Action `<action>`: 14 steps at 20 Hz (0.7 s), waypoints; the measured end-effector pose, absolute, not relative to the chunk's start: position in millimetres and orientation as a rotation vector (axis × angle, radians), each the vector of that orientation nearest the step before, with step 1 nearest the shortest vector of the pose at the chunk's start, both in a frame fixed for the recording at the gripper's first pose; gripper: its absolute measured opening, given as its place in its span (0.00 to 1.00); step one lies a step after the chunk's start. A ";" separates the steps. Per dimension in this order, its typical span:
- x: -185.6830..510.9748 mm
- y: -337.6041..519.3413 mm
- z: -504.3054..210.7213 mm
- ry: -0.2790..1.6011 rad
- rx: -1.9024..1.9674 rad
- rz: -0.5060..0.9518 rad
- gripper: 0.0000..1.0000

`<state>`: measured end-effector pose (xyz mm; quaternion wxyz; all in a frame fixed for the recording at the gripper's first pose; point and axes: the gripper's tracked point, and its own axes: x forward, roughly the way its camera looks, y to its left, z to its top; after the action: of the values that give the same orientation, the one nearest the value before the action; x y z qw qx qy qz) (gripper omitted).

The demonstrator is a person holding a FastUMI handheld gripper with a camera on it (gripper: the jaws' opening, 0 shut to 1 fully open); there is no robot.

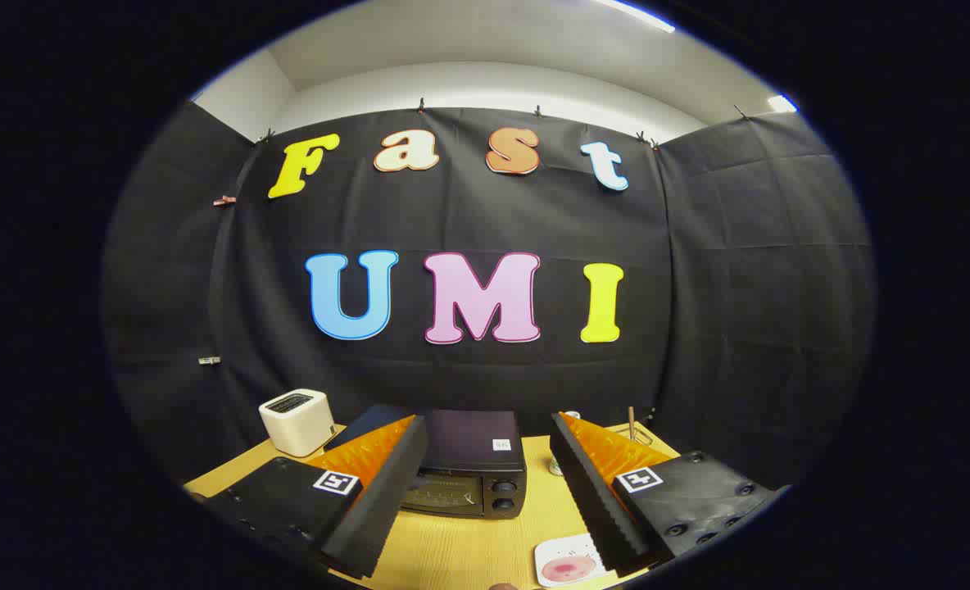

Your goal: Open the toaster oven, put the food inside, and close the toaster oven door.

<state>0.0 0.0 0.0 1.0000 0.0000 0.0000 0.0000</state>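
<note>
- The tongs (485, 483), two black foam-padded fingers (374, 512) with orange backs and small square black-and-white markers, stood wide apart and held nothing; neither finger touched anything on the desk.
- The black, box-shaped toaster oven (473, 467) sat on the light wooden desk (460, 553) just ahead of the fingers and between them, its left part hidden behind the left finger.
- The oven's front faced the tongs, its door shut. Two round black knobs (503, 494) sat one above the other at the right end of the front, with the dark glass of the door to their left.
- Its long axis ran side to side across the desk, roughly square to the line of the fingers, and a small white sticker showed on its flat top.
- A white square plate (563, 565) carrying a round pinkish piece of food (564, 569) lay on the desk close by the inner side of the right finger, nearer than the oven and apart from it; the finger covered the plate's right edge.
- A cream-white rounded pop-up toaster (296, 422) with a dark slot on top stood at the far left of the desk, beyond the left finger and well apart from the oven.
- A thin brown upright stick (632, 424) rose beyond the right finger near the desk's back edge; what it stood in was too hidden to tell.
- A small pale object (555, 468) on the desk just beside the right finger's inner edge was too small to make out.
- Bare desk lay between the fingers and the oven door.
</note>
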 end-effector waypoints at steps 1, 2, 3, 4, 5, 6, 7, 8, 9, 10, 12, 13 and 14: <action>-0.5 0.3 -0.9 0.003 -0.003 -0.001 0.98; -1.4 0.3 -1.5 0.004 -0.005 -0.004 0.98; -2.6 0.8 -1.9 0.004 -0.007 -0.006 0.98; -3.4 0.8 -1.9 0.005 -0.008 -0.007 0.98; -4.7 0.6 -2.6 0.007 -0.009 -0.007 0.98; -6.0 0.4 -3.8 0.009 -0.010 -0.007 0.98; -7.5 0.2 -4.0 0.010 -0.010 -0.009 0.98; -8.1 -0.7 -3.9 0.011 -0.011 -0.010 0.98; -9.4 -1.0 -3.7 0.011 -0.013 -0.011 0.98; -10.4 -1.2 -3.8 0.011 -0.014 -0.010 0.98; -11.4 0.7 -5.2 0.015 -0.018 -0.005 0.98; -12.4 2.0 -5.7 0.018 -0.020 -0.003 0.98; -12.1 3.6 -6.6 0.020 -0.021 0.000 0.98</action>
<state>-12.1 3.6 -6.6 0.9999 -0.0105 0.0102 0.0002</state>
